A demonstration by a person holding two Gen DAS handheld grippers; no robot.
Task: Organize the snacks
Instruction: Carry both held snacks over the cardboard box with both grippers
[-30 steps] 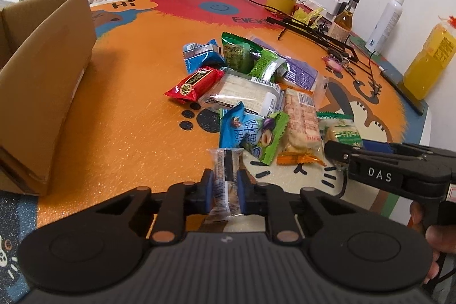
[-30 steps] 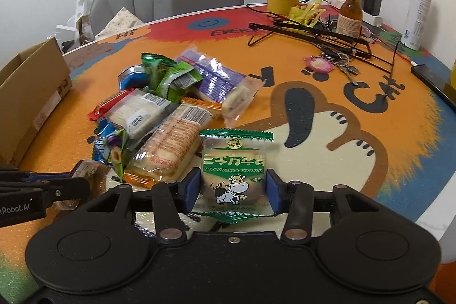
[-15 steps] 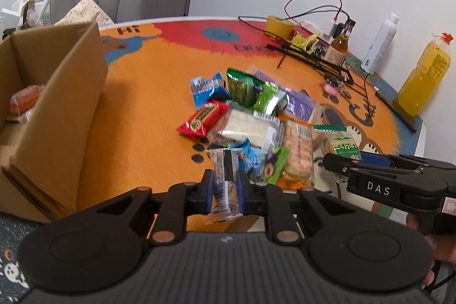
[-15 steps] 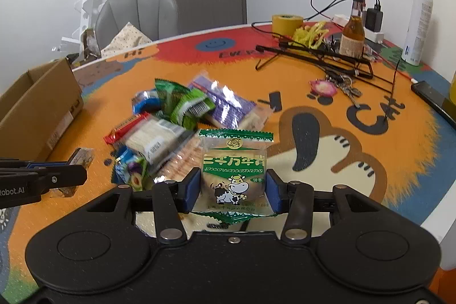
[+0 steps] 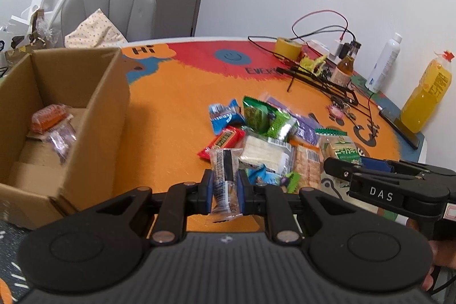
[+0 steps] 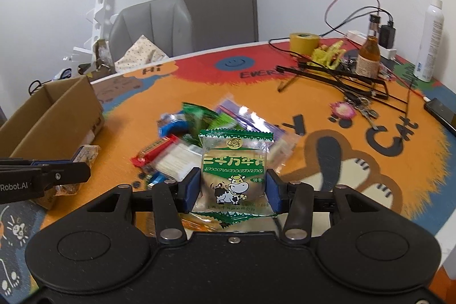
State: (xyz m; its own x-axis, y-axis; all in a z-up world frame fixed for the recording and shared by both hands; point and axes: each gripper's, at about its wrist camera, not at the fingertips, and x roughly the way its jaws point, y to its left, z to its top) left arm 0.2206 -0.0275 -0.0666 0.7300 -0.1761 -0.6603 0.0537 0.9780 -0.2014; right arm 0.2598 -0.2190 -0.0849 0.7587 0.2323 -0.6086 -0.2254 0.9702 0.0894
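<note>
Left claw (image 5: 225,188): pinching a clear slim snack packet (image 5: 224,178) by its lower half; packet upright, long axis running away from the claw; held above the bench.
Right claw (image 6: 232,188): pinching a green cow-print biscuit packet (image 6: 234,170) across its width; packet upright, printed face toward the camera, clear of the bench.
Snack pile (image 5: 265,138): loose on the orange bench (image 5: 171,110), just beyond both claws; includes a red bar, a blue wrapper, green packets, a purple packet, a white wafer pack.
Cardboard box (image 5: 71,116): open-topped, on the near-left part of the bench, left of the pile; an orange packet (image 5: 47,118) and a clear packet lie inside.
Key relation: the box opening lies to the left of both claws; the left claw is the nearer, the right must cross over the pile and past the left claw.
Judged step: carrying both packets to the box for dropping in; release needs the claws over the opening, not the wall.
Far bench: yellow tape roll (image 6: 303,40), cables, brown glass bottle (image 6: 369,53), white spray can, orange juice bottle (image 5: 427,96).
</note>
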